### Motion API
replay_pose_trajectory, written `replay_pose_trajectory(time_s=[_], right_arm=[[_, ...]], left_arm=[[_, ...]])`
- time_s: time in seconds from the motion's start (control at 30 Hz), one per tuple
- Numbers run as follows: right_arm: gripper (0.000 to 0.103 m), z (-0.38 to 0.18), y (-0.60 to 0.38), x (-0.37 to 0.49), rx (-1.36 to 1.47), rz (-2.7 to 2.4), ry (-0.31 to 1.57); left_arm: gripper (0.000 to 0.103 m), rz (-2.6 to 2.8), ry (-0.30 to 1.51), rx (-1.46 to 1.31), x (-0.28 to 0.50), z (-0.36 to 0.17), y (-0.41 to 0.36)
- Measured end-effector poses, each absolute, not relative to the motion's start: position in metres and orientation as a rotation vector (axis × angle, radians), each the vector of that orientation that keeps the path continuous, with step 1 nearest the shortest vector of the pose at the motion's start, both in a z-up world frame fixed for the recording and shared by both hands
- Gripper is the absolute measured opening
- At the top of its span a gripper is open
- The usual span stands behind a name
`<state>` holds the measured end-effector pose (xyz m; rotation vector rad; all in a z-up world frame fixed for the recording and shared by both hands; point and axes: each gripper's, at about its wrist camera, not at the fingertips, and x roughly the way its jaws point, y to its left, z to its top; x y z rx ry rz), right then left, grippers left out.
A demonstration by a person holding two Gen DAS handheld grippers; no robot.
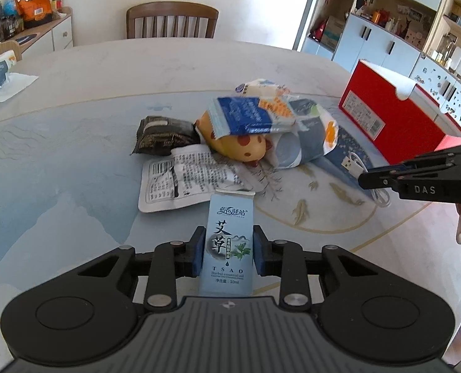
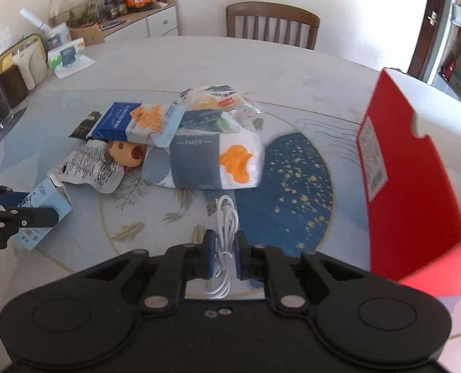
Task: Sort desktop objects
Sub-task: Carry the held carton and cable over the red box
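Observation:
My left gripper (image 1: pixel 229 253) is shut on a light blue essential-oil box (image 1: pixel 229 233), which also shows at the left of the right wrist view (image 2: pixel 45 209). My right gripper (image 2: pixel 223 253) is shut on a coiled white USB cable (image 2: pixel 225 227); the cable also shows in the left wrist view (image 1: pixel 356 163) beside the right gripper (image 1: pixel 367 178). A pile lies mid-table: a tissue pack (image 2: pixel 212 158), a blue snack packet (image 2: pixel 137 121), a yellow spotted toy (image 1: pixel 239 144), a white printed pouch (image 1: pixel 180 180) and a black packet (image 1: pixel 162 135).
An open red box (image 2: pixel 407 168) stands at the right, also seen in the left wrist view (image 1: pixel 392 108). A wooden chair (image 1: pixel 171 20) is at the far side. Another tissue pack (image 2: pixel 66 57) lies at the far left. A sideboard (image 2: pixel 131 21) holds clutter.

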<state>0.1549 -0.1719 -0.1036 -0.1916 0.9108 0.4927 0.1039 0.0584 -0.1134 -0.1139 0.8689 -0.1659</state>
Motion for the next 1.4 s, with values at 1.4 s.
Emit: replay_pose_trajectory(time_s=[1.4], right_arm=[[0.011,0.000,-0.323,0.164,0.062,0.426,0.759]], left_arm=[[0.029,-0.349,0.717,-0.105,0.147,-0.009,-0.100]])
